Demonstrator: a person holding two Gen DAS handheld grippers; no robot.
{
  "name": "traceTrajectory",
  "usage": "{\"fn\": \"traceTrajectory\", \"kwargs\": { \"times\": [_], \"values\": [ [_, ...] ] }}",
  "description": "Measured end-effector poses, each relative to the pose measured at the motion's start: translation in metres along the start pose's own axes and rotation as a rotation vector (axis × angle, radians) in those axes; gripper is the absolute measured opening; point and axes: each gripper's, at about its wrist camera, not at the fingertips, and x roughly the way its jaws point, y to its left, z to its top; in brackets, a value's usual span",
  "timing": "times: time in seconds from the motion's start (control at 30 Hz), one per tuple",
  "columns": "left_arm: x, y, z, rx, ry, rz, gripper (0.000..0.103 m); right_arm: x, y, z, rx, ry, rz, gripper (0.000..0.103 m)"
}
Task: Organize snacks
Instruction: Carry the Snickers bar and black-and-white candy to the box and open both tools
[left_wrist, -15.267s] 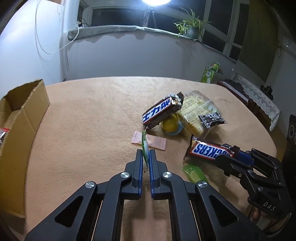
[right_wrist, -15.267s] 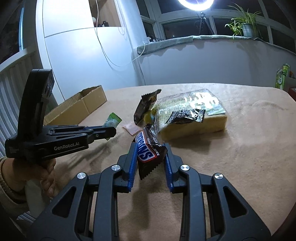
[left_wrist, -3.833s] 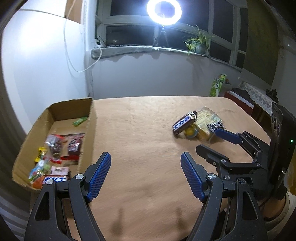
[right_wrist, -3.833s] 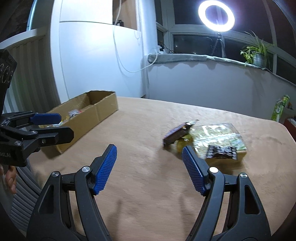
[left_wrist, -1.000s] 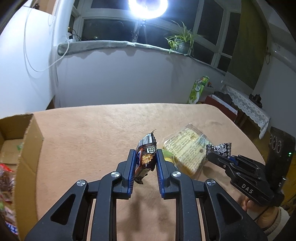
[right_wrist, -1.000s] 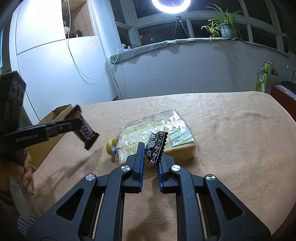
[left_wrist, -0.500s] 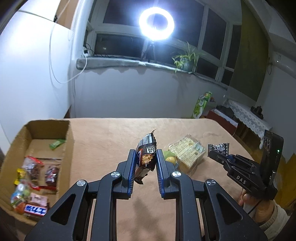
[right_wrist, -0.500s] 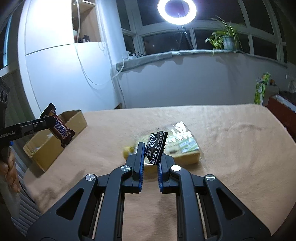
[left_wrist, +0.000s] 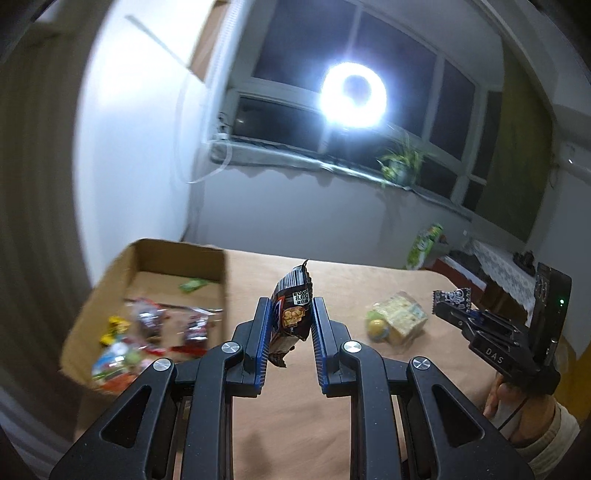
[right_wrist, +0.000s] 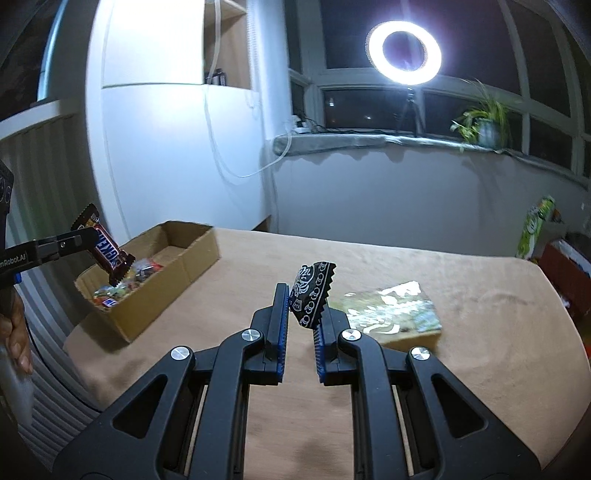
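My left gripper (left_wrist: 289, 314) is shut on a brown Snickers bar (left_wrist: 291, 314) and holds it in the air near the cardboard box (left_wrist: 218, 273). The bar also shows in the right wrist view (right_wrist: 105, 249), over the box's near end (right_wrist: 147, 299). My right gripper (right_wrist: 301, 306) is shut on a small black patterned packet (right_wrist: 310, 293), held above the table; it also shows in the left wrist view (left_wrist: 452, 297). The box holds several snacks (left_wrist: 147, 332).
A clear-wrapped yellow cake pack (right_wrist: 391, 310) lies on the tan table (right_wrist: 480, 295), with a yellow round candy (left_wrist: 376, 326) beside it (left_wrist: 400, 317). A green bag (right_wrist: 533, 225) stands beyond the far right edge. The white wall is close behind the box.
Both grippers have swung left toward the box with their snacks. The left gripper's bar now hangs over the box's near end. The view is blurred by the motion.
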Motion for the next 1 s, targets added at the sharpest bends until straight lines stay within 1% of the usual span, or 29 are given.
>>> {"fn": "traceTrajectory", "kwargs": {
  "times": [0.23, 0.47, 0.57, 0.83, 1.0],
  "values": [
    [-0.024, 0.042, -0.009, -0.045, -0.026, 0.067, 0.019, 0.016, 0.051, 0.009, -0.069, 0.01, 0.062, 0.012],
    [-0.038, 0.077, -0.016, -0.091, -0.044, 0.111, 0.019, 0.036, 0.099, 0.014, -0.137, 0.028, 0.13, 0.012],
    [-0.038, 0.088, -0.017, -0.1, -0.045, 0.121, 0.019, 0.046, 0.122, 0.017, -0.164, 0.034, 0.166, 0.012],
    [-0.018, 0.112, -0.015, -0.12, -0.027, 0.12, 0.019, 0.087, 0.183, 0.021, -0.238, 0.062, 0.28, 0.012],
    [0.0, 0.125, -0.011, -0.123, -0.007, 0.113, 0.019, 0.113, 0.207, 0.02, -0.269, 0.081, 0.325, 0.012]
  ]
}}
